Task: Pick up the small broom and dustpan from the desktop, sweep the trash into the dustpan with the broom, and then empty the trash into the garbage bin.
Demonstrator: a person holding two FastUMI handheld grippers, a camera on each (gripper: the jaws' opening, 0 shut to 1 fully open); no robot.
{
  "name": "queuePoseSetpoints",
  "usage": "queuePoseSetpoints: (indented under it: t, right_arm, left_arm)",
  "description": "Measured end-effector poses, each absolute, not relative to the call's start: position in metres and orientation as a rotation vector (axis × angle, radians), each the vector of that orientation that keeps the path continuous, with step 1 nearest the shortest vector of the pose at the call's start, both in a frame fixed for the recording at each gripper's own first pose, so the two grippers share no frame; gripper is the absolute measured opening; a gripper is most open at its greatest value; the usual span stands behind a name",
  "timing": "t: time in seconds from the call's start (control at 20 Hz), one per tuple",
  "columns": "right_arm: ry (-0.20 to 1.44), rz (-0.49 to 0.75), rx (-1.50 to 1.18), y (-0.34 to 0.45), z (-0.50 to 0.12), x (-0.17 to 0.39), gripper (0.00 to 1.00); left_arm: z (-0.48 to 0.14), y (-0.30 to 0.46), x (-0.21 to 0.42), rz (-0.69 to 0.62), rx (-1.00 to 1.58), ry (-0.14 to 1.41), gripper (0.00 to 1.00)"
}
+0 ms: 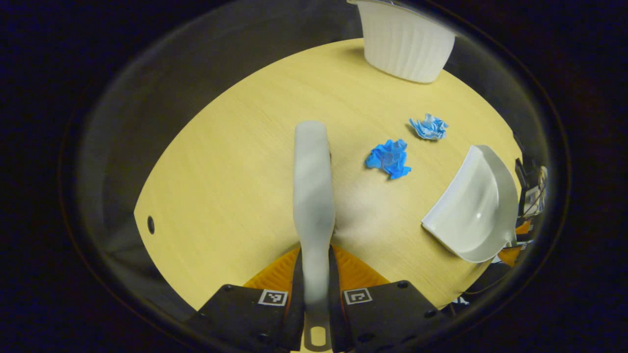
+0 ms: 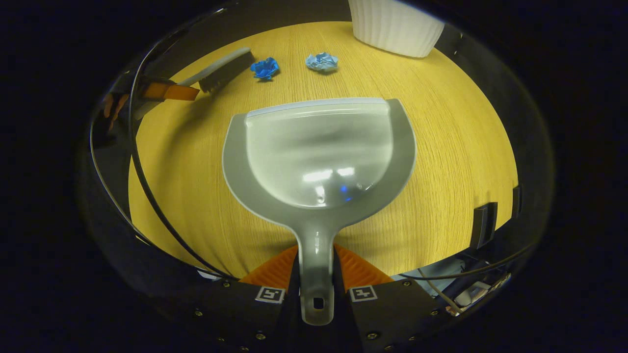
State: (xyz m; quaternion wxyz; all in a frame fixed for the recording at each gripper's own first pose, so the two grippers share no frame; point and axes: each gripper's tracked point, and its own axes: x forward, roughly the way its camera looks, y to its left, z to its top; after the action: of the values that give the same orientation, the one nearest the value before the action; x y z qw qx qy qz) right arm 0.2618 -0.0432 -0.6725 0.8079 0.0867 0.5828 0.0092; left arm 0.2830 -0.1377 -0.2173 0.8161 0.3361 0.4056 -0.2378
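In the left gripper view my left gripper [image 1: 315, 274] is shut on the grey broom [image 1: 313, 186], whose back points away over the wooden desktop [image 1: 225, 186]. Right of the broom lie a dark blue paper wad [image 1: 389, 158] and a lighter blue wad [image 1: 429, 127]. The grey dustpan [image 1: 473, 206] hangs at the right, held by the other gripper. In the right gripper view my right gripper [image 2: 316, 274] is shut on the dustpan's handle; the dustpan [image 2: 319, 152] faces away, mouth toward the dark wad [image 2: 265, 67] and the light wad [image 2: 322, 62]. The broom [image 2: 221, 68] and left gripper [image 2: 164, 91] show far left.
A white ribbed garbage bin [image 1: 405, 41] stands at the far side of the desktop, also the bin [image 2: 392, 27] beyond the wads. Black cables [image 2: 147, 196] curve along the desk's left edge. A small dark hole [image 1: 150, 224] marks the desk's left corner.
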Motion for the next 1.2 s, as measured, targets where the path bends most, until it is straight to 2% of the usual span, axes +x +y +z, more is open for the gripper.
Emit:
queuePoseSetpoints:
  t: [0.5,0.65,0.9,1.1,1.2]
  right_arm:
    - [1.252,0.036,0.167,-0.059,-0.671,0.272,0.33]
    - [1.253,0.048,0.152,-0.062,-0.668,0.277,0.33]
    - [1.246,0.060,0.136,-0.062,-0.665,0.279,0.33]
    - [1.239,0.065,0.126,-0.064,-0.667,0.279,0.33]
    - [1.233,0.066,0.125,-0.064,-0.667,0.279,0.33]
  left_arm:
    - [-0.204,-0.227,0.273,-0.793,0.909,0.836,0.30]
    - [-0.196,-0.243,0.253,-0.894,0.970,0.829,0.28]
    - [-0.182,-0.250,0.204,-1.073,1.002,0.851,0.30]
    - [-0.159,-0.234,0.163,-1.171,0.994,0.906,0.28]
    - [-0.158,-0.235,0.152,-1.161,0.994,0.889,0.29]
